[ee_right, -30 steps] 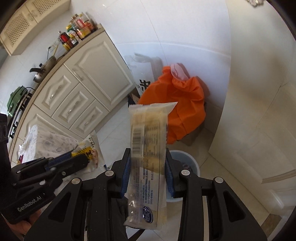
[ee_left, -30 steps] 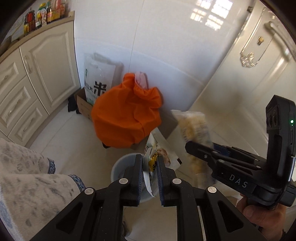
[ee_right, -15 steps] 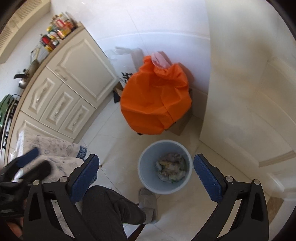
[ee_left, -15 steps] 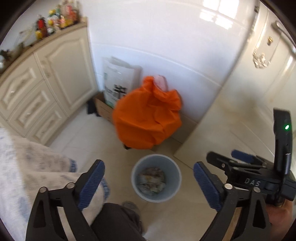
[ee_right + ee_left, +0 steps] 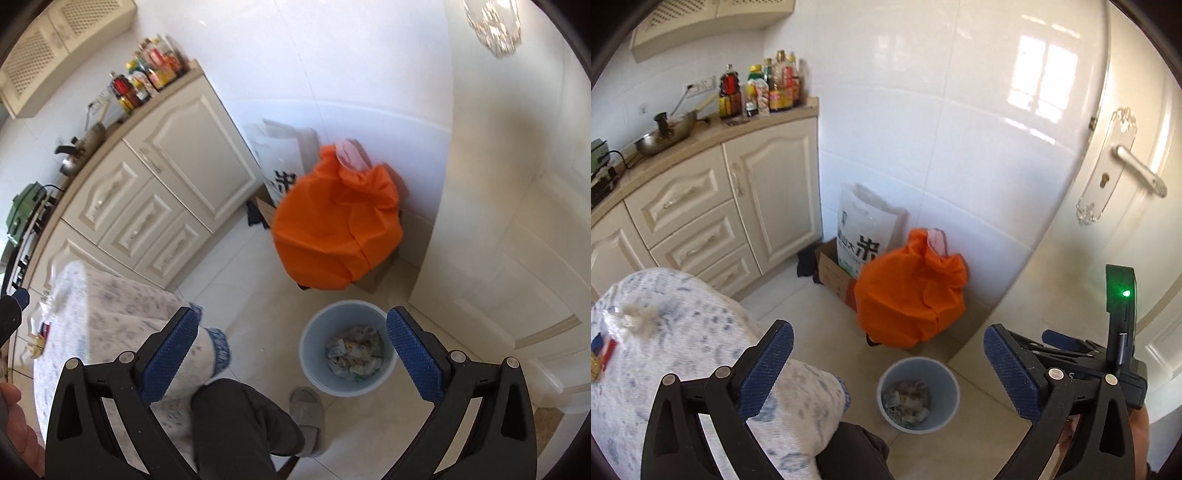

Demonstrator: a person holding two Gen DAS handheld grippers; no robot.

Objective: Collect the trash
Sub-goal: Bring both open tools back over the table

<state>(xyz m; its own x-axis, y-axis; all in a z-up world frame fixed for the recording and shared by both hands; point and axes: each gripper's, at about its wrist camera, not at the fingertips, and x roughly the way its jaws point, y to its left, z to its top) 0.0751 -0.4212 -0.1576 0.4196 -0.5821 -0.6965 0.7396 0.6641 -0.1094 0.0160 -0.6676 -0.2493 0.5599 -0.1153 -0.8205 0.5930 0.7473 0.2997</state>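
The bin, a pale blue round one, stands on the tiled floor and serves as the reference for everything else. Inside it lies a heap of crumpled wrappers (printed packets, too jumbled to tell apart), resting on the bottom.

The left gripper hangs above the bin with its blue-padded fingers spread wide and nothing between them; the bin shows in the gap. The right gripper is likewise above the bin, its fingers wide apart and holding nothing, with the bin just inside its right finger. In the left wrist view the right gripper's body appears to the right of the bin, a green light glowing on it.

Just behind the bin sits a bulging orange bag, with a bit of pink showing at its knotted top. Behind and to the left of that bag, farther from the bin, a white sack with dark lettering stands in a cardboard box against the tiled wall. Left of the bin runs a cream cabinet with bottles on its counter. Right of the bin is a white door with a lever handle. A slipper rests on the floor just in front of the bin, and a cloth with blue speckles lies to the bin's left.
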